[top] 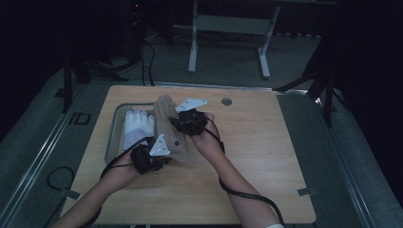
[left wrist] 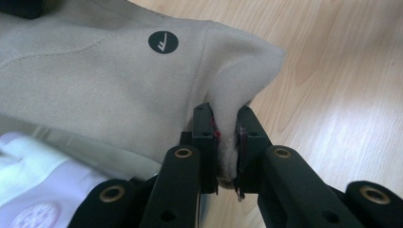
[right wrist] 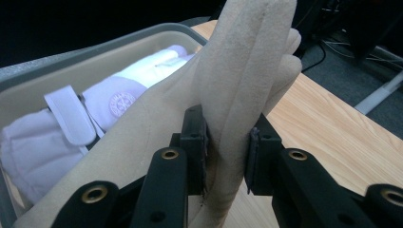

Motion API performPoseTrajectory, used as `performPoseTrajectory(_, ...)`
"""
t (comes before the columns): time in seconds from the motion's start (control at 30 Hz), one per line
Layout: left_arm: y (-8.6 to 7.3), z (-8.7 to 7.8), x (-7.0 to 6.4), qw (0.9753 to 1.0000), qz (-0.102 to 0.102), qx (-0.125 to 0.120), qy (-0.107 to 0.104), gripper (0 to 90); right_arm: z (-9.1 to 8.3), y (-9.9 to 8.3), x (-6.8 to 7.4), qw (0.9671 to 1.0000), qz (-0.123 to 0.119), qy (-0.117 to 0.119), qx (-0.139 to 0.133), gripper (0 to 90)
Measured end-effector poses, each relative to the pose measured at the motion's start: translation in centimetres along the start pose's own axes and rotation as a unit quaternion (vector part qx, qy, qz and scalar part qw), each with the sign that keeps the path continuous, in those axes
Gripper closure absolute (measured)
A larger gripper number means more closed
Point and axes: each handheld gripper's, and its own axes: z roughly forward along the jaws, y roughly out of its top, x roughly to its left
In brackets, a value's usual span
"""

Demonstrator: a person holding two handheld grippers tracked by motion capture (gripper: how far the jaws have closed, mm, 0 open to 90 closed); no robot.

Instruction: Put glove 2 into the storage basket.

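Note:
A beige glove (top: 172,134) is held above the wooden table (top: 256,156), partly over the right rim of a grey tray (top: 114,124). My left gripper (top: 153,156) is shut on the glove's cuff corner (left wrist: 228,137); a round black logo (left wrist: 163,42) marks the cuff. My right gripper (top: 184,122) is shut on the glove's finger end (right wrist: 237,95), its jaws pinching the fabric from both sides. A white glove (top: 138,126) lies in the tray, its strap (right wrist: 71,114) and round emblem (right wrist: 120,102) seen in the right gripper view.
A round hole (top: 226,101) sits near the table's far edge. Beyond the table stand the white legs of a desk (top: 228,42) on grey carpet. Cables (top: 237,190) trail from both grippers toward the near edge.

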Motion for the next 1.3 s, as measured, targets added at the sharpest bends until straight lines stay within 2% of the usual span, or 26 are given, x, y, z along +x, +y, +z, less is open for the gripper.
performPoseTrajectory(0.17,-1.4,-0.8,0.6,0.9999,-0.013,0.003,0.007,81.6,1.4,1.0,0.9,0.9999,-0.007,0.014,0.001,73.1)
performPoseTrajectory(0.27,-2.2,-1.3,0.9,0.9997,-0.008,0.013,0.02,81.6,2.4,1.7,1.6,0.9997,-0.013,0.019,0.003,73.2)
performPoseTrajectory(0.3,-2.6,-1.5,1.1,0.9997,-0.01,0.014,0.019,81.6,2.7,2.0,1.8,0.9997,-0.012,0.021,0.003,73.1)
performPoseTrajectory(0.53,-5.0,-2.4,2.1,0.9989,-0.033,0.024,0.025,81.6,5.2,2.9,3.4,0.9991,-0.013,0.041,0.003,73.1)
performPoseTrajectory(0.77,-7.0,-3.2,3.2,0.9973,-0.055,0.035,0.036,81.6,7.7,3.6,4.8,0.9986,-0.013,0.051,0.007,73.1)
performPoseTrajectory(0.93,-7.6,-3.6,3.9,0.9962,-0.066,0.035,0.044,81.6,9.3,4.2,5.2,0.9985,-0.021,0.05,0.011,72.9)
performPoseTrajectory(1.03,-7.6,-3.5,4.2,0.996,-0.069,0.038,0.042,81.6,10.1,4.1,5.1,0.9984,-0.015,0.051,0.016,72.9)
performPoseTrajectory(1.2,-7.9,-2.7,4.1,0.9958,-0.067,0.051,0.034,81.5,11.3,3.0,4.7,0.9969,0.005,0.062,0.048,72.4)
performPoseTrajectory(1.3,-8.2,-2.3,4.2,0.9954,-0.076,0.051,0.03,81.5,11.8,2.4,4.3,0.9959,0.012,0.067,0.059,71.8)
